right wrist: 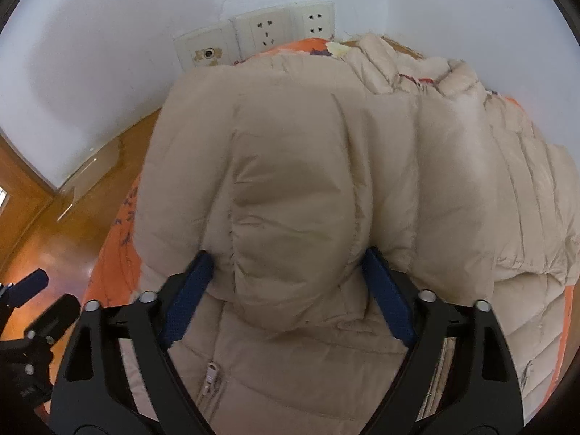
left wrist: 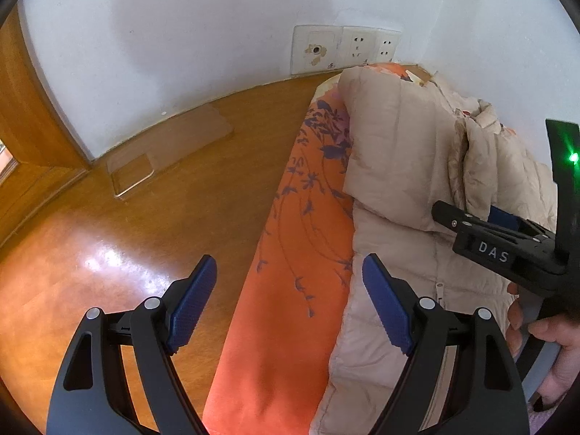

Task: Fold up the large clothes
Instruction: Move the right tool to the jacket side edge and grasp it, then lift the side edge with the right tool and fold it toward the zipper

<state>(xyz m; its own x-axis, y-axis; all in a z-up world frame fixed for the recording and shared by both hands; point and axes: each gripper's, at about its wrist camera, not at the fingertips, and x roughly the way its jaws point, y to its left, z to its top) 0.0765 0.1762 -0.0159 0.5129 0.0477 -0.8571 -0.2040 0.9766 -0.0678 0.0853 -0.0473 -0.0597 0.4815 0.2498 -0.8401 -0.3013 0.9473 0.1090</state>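
A puffy beige down jacket (left wrist: 398, 137) (right wrist: 308, 145) lies on a bed covered by an orange floral sheet (left wrist: 290, 217), zipper side up. My right gripper (right wrist: 286, 253) has a thick folded part of the jacket between its blue pads, which press into the fabric on both sides. The left wrist view shows the same gripper (left wrist: 467, 210) at the right, gripping that fold, with a hand (left wrist: 558, 344) behind it. My left gripper (left wrist: 289, 264) is open above the bed's left edge, holding nothing, and its right pad hangs over the jacket's hem.
A glossy wooden floor (left wrist: 145, 217) lies left of the bed. A clear plastic panel (left wrist: 170, 145) rests on the floor by the white wall. Wall sockets (left wrist: 357, 49) sit just behind the bed's far end. A wooden door frame (left wrist: 21, 108) stands at the far left.
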